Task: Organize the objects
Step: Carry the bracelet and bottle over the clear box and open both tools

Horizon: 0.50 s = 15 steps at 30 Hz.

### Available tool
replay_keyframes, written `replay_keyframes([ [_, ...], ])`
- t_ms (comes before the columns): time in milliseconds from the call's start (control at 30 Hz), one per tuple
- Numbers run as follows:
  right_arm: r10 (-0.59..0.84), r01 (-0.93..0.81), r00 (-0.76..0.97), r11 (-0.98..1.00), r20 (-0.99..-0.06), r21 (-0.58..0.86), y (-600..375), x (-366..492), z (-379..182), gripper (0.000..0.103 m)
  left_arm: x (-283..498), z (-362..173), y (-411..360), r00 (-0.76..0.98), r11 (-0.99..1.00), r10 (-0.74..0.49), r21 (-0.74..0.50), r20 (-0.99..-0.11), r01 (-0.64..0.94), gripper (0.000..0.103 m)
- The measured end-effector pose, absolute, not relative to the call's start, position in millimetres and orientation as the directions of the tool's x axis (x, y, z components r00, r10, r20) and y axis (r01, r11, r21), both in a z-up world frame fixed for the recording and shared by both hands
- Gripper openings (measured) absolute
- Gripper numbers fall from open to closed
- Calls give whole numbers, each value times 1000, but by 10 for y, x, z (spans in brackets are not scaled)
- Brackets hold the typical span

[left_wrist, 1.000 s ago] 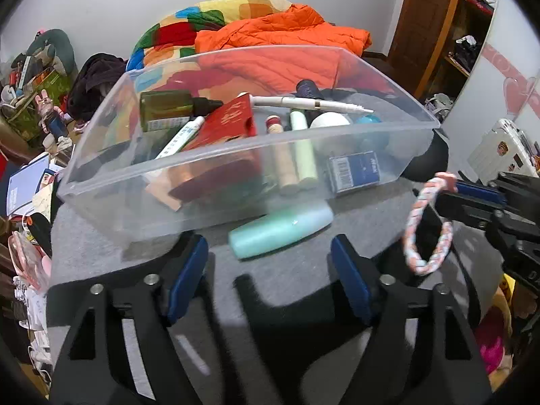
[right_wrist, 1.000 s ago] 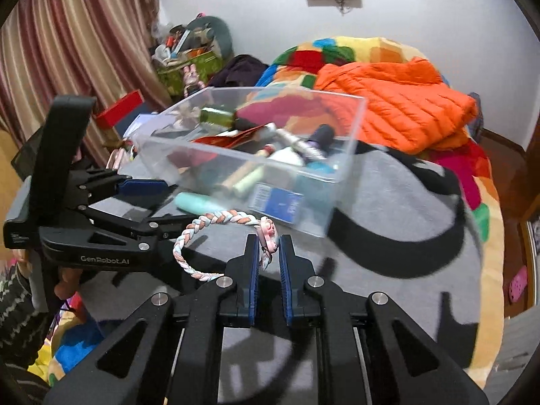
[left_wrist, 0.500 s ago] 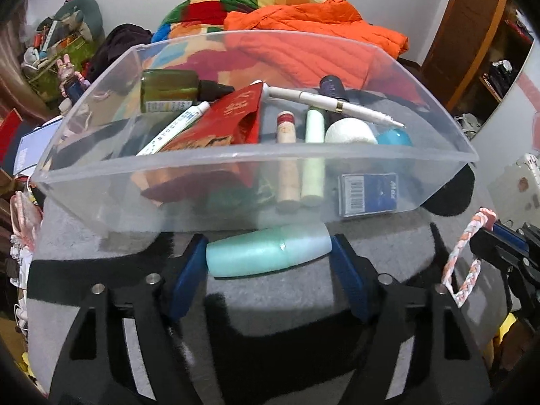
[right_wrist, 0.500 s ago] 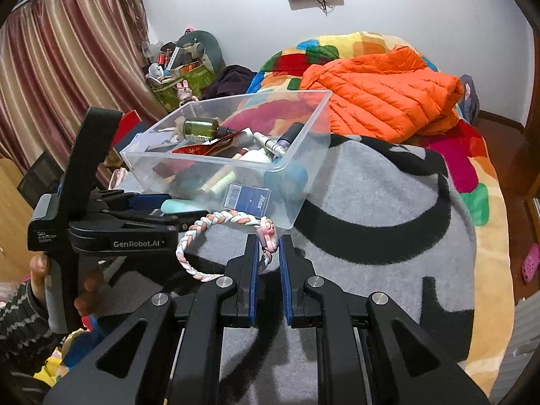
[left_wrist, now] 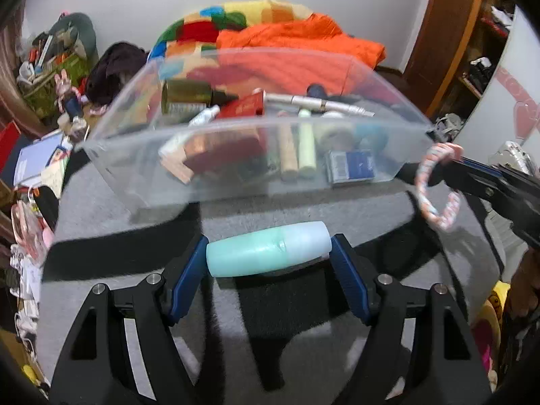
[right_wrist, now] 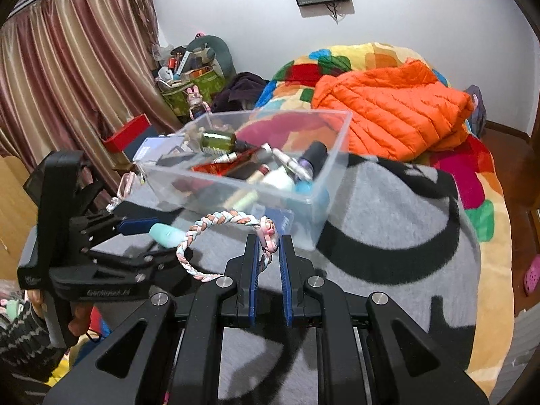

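Note:
A mint-green bottle (left_wrist: 266, 253) lies crosswise between the blue pads of my left gripper (left_wrist: 268, 251). The pads press on its two ends, and it hangs just above the grey blanket (left_wrist: 303, 209), casting a shadow. In the right wrist view the same bottle (right_wrist: 167, 234) pokes out of the left gripper (right_wrist: 148, 241). My right gripper (right_wrist: 270, 241) is shut on a pink, white and brown braided band (right_wrist: 216, 219), which loops out to its left. That band (left_wrist: 435, 182) also hangs at the right of the left wrist view. A clear plastic bin (left_wrist: 253, 123) of cosmetics stands just beyond both grippers.
The bin (right_wrist: 233, 179) holds a green glass bottle (right_wrist: 217, 140), a red box (left_wrist: 244, 108), pens, tubes and a blue carton (left_wrist: 351, 168). An orange puffer jacket (right_wrist: 388, 111) lies behind it on a patchwork quilt. Clutter and a curtain (right_wrist: 67, 84) fill the left side.
My left gripper has come up to the mint bottle, narrowed onto its ends and lifted it slightly off the blanket. The right gripper has kept its hold on the band.

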State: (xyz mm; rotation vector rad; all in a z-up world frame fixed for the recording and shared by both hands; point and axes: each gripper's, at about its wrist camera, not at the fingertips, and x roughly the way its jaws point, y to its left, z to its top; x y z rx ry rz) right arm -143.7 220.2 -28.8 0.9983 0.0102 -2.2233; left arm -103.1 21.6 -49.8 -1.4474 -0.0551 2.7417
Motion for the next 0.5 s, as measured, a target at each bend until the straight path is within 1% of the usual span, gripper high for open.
replay_keyframes([
  [300,-597,581,-518,-771,-612,261,2115,-1574,-3,11,-868,84,242,-698,-997,64,-10,-713,-81,73],
  [400,-578,567,-556,-789,-597,237,2064,-1642,85,11,-959,212,181,-726,-998,53,-19,-685,-56,73],
  [500,-539,554,-588,-812,-603,185,1945,-1732,103,11,-1093,256,122,-731,-999,44,-25,-681,-36,73],
])
